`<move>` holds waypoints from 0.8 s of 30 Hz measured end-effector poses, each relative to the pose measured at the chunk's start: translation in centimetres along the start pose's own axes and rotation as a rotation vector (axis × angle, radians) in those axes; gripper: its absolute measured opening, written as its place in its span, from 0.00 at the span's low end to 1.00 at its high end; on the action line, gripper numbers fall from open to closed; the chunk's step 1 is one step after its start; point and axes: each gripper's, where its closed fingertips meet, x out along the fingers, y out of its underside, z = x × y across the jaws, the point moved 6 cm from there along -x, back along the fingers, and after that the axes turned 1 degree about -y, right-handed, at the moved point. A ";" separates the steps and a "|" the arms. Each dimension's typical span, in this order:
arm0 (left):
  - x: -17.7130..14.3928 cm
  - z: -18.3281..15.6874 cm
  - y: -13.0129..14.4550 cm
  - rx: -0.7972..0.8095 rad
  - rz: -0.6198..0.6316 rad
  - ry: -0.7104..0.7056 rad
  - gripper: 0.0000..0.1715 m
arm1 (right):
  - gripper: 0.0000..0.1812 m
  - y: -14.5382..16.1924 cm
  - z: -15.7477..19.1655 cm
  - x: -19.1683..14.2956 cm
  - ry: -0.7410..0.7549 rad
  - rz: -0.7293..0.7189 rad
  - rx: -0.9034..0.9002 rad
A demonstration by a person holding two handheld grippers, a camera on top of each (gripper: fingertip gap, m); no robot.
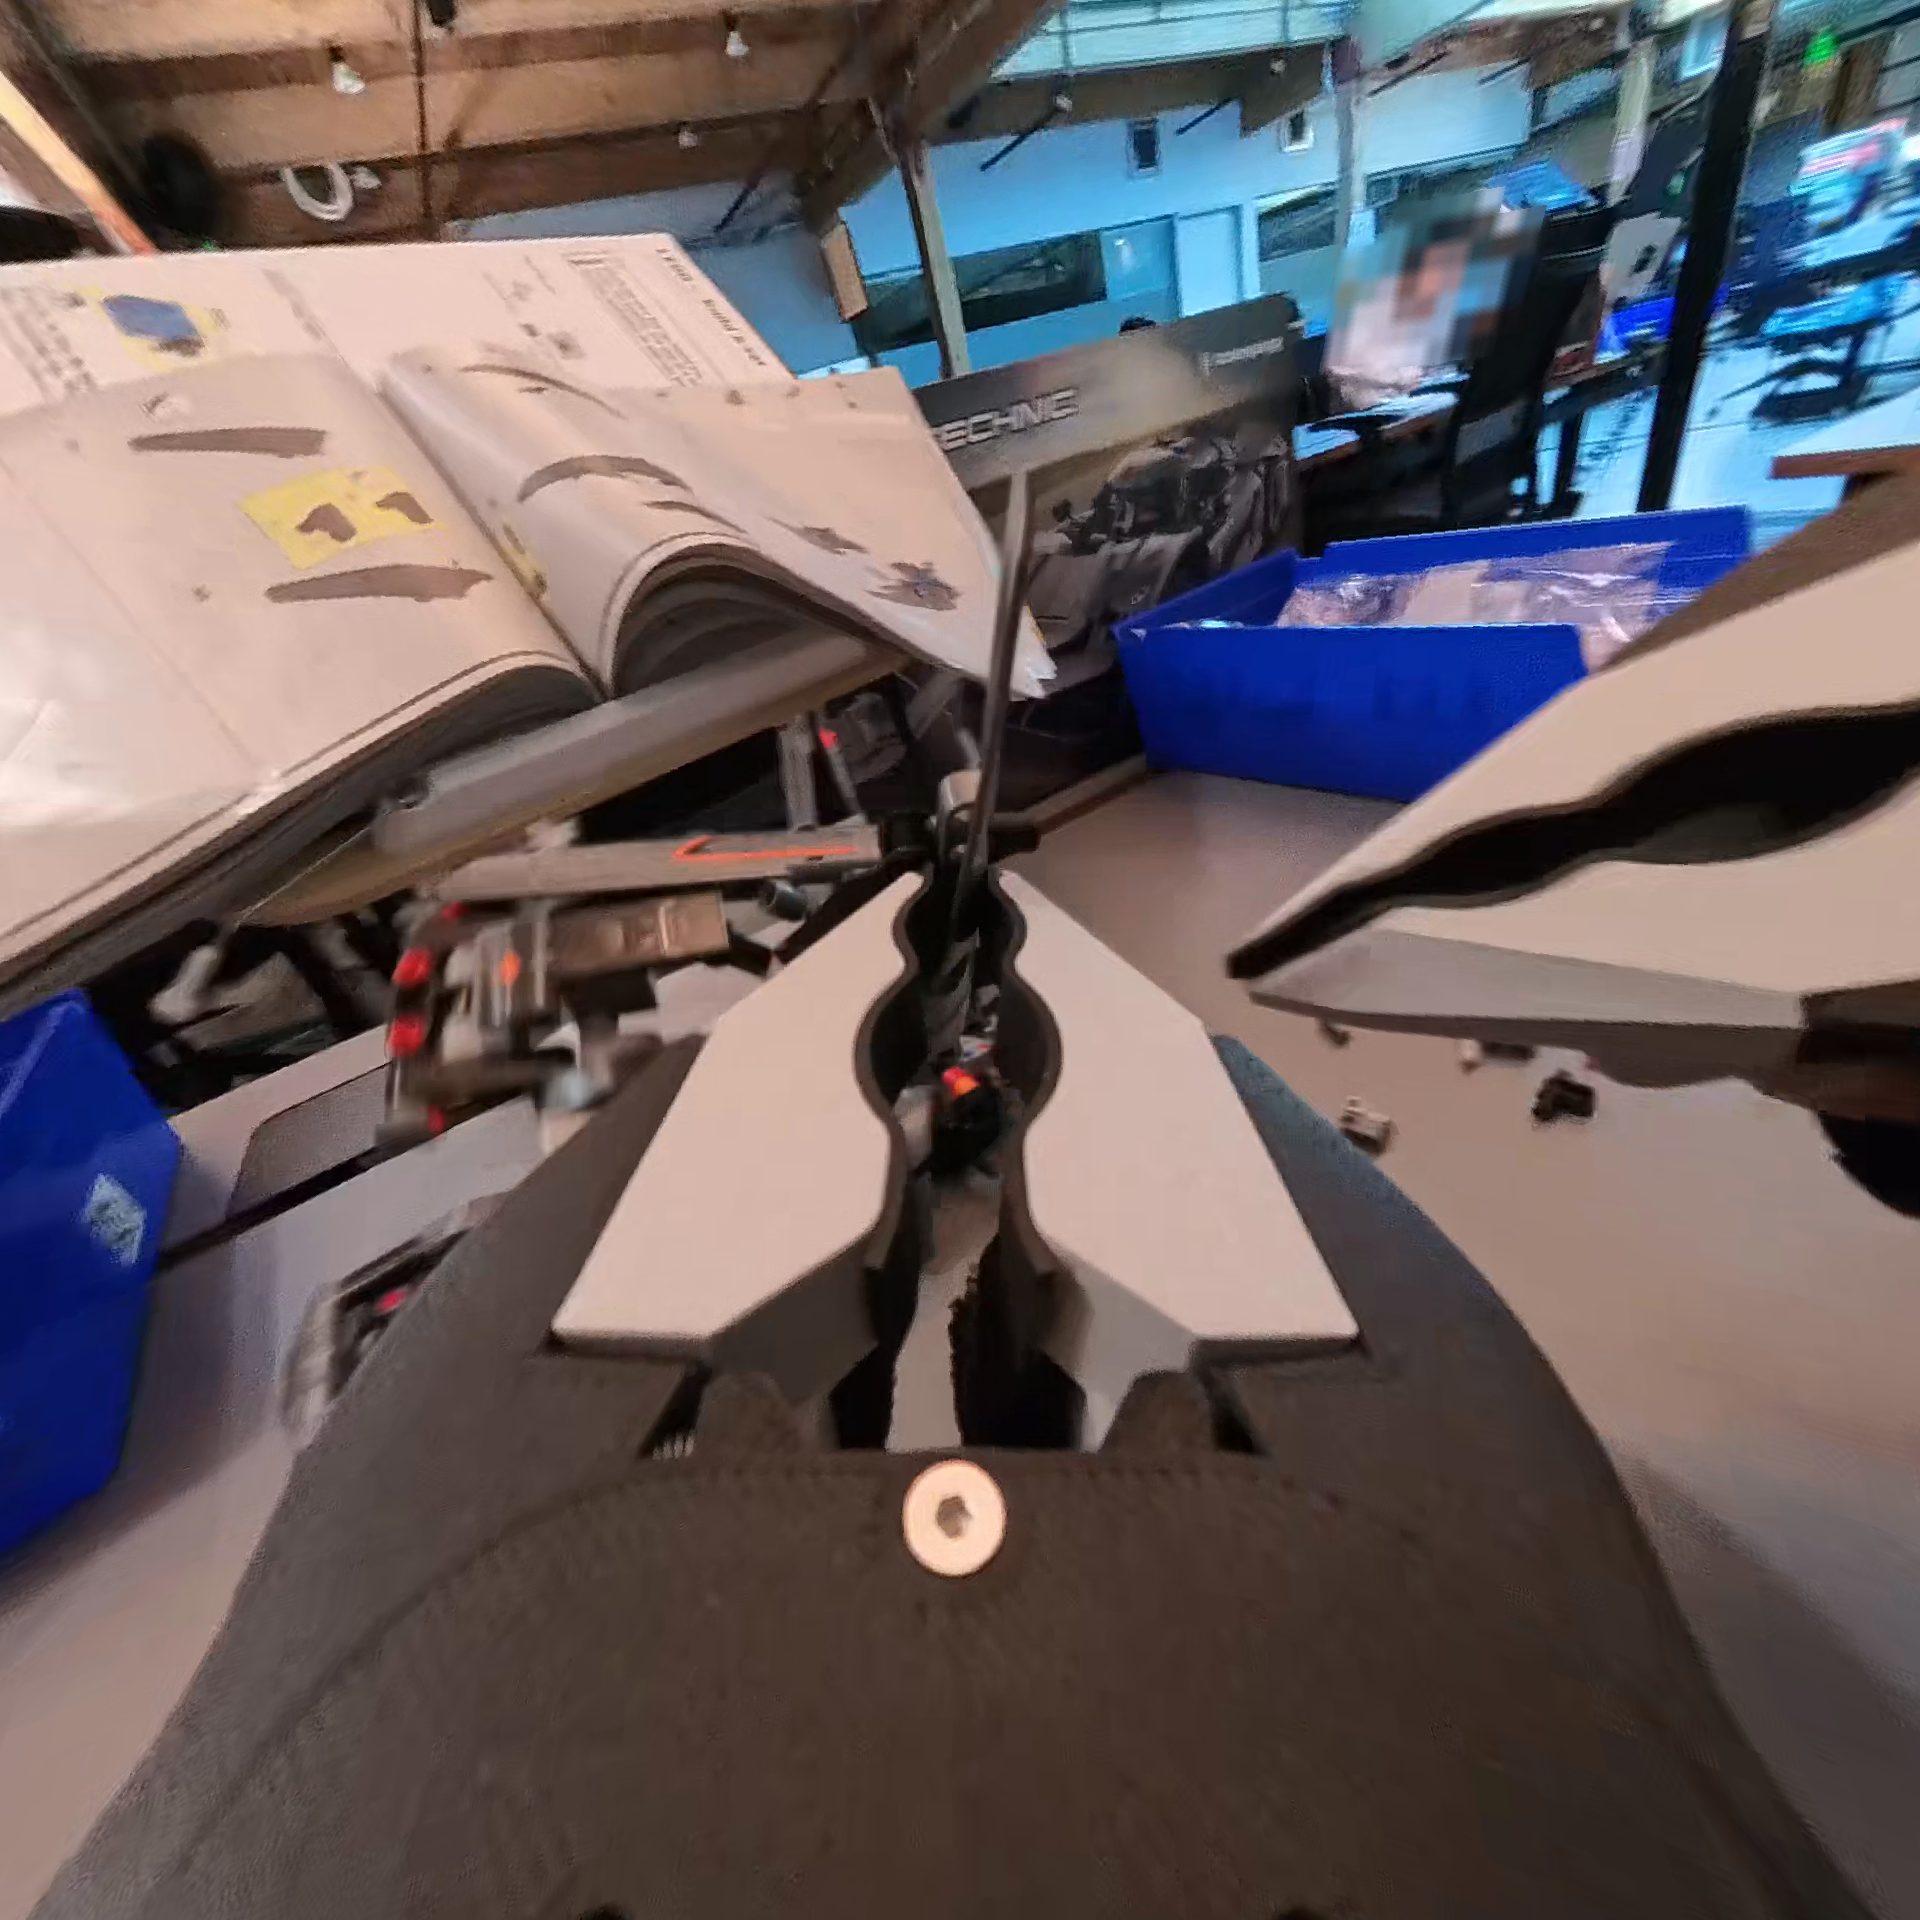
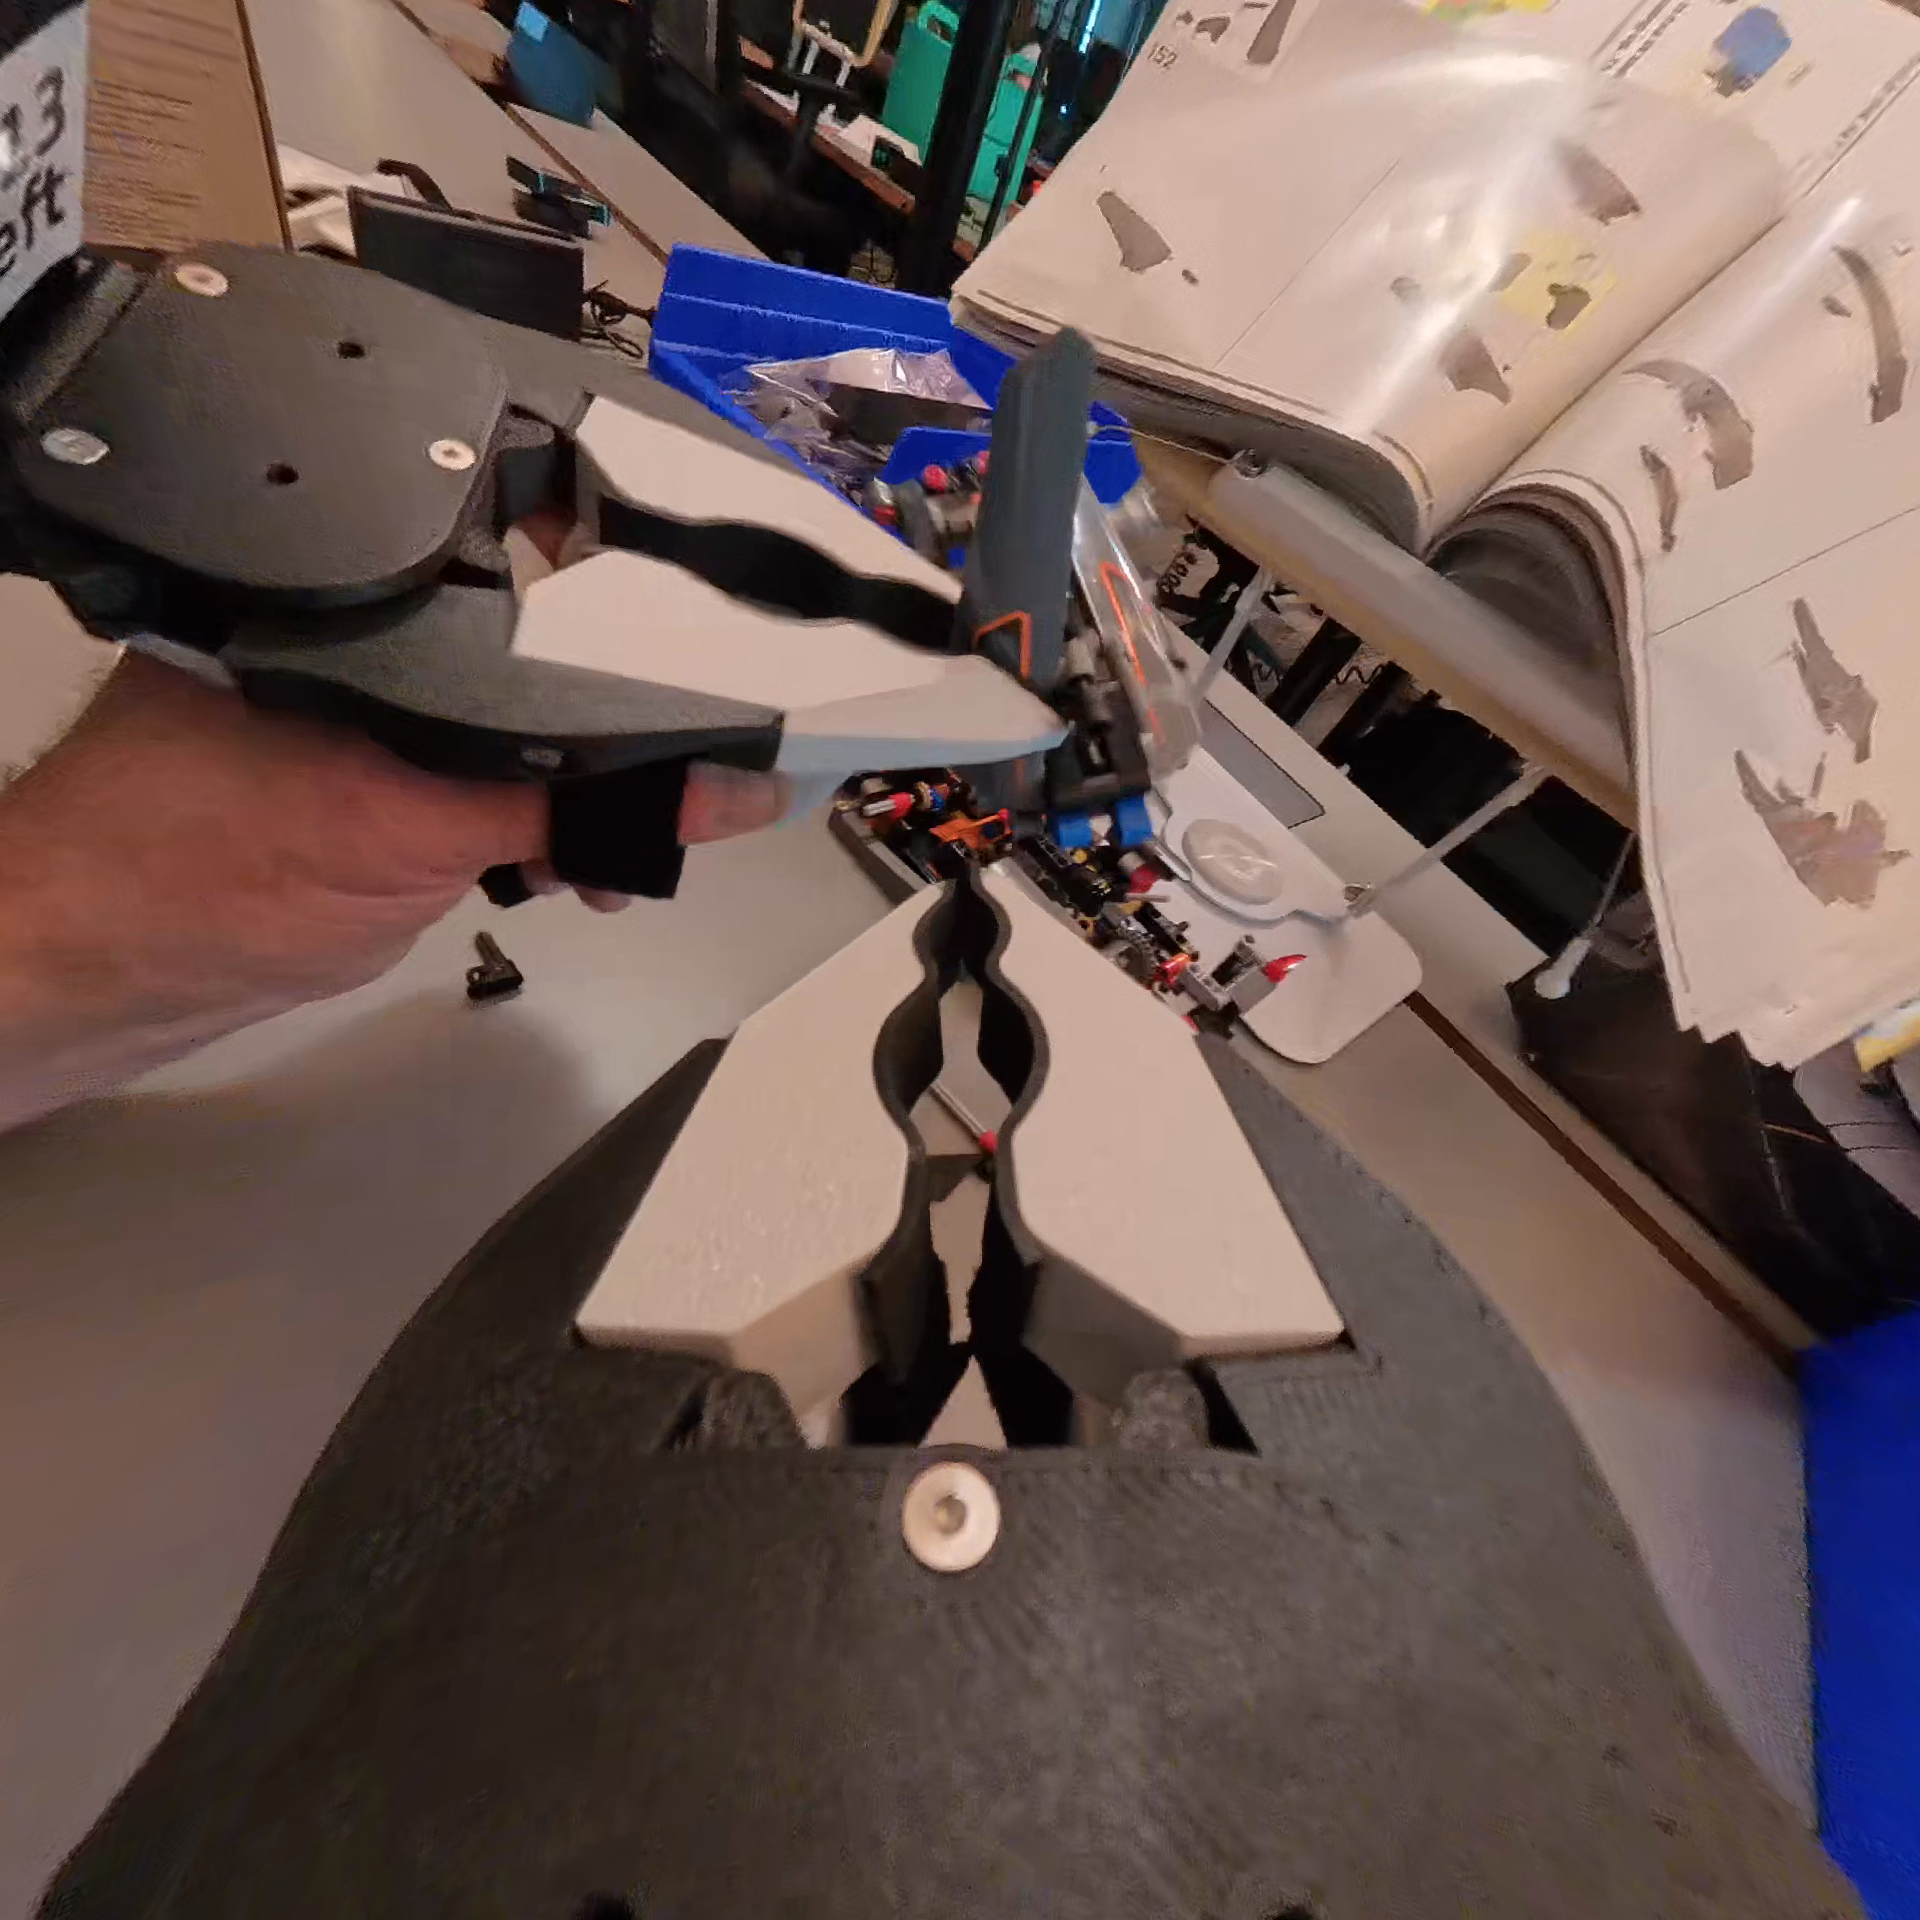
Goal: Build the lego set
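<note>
My left gripper (image 1: pixel 961 883) is shut on a long dark grey Lego panel (image 1: pixel 995 644) with orange trim, seen edge-on and standing upward. In the right wrist view the left gripper (image 2: pixel 1049 727) holds this panel (image 2: pixel 1029 499) upright over the partly built dark Lego model (image 2: pixel 1091 862), which has red, blue and orange parts. The model (image 1: pixel 623 935) lies left of my left fingertips. My right gripper (image 2: pixel 966 888) is shut just in front of the model. It also shows in the left wrist view (image 1: pixel 1247 966). A thin red-tipped rod (image 2: pixel 977 1132) shows through its gap; I cannot tell if it is held.
An open instruction book (image 1: pixel 416 520) rests on a tilted stand (image 2: pixel 1403 582) over the model. Blue bins (image 1: pixel 1351 686) with bagged parts stand behind, another blue bin (image 1: pixel 62 1247) at the left. Small loose pieces (image 1: pixel 1558 1096) lie on the grey table (image 2: pixel 312 1195). A hand (image 2: pixel 260 831) holds the left gripper. Across from one pair of fingers to the other is roughly 5 centimeters. From either gripper's tips it is about 15 centimeters to the thin red-tipped rod (image 2: pixel 977 1132).
</note>
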 end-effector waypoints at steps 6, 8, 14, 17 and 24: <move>0.2 -1.9 -0.7 0.047 -0.055 0.089 0.03 | 0.05 -1.2 -3.0 -1.2 0.036 -0.073 -0.083; 0.2 -2.7 -0.7 0.088 -0.056 0.105 0.03 | 0.07 -1.1 -3.0 -0.7 -0.018 -0.067 -0.069; 0.1 -3.5 -1.0 0.169 -0.079 0.119 0.02 | 0.03 -0.8 -3.1 -0.9 -0.041 -0.068 -0.094; 0.1 -3.6 -0.9 0.203 -0.073 0.127 0.02 | 0.03 -0.7 -3.1 -0.9 -0.053 -0.046 -0.141; 0.0 -3.8 -0.3 0.389 -0.032 0.124 0.02 | 0.03 -0.6 -2.9 -0.6 -0.103 0.079 -0.208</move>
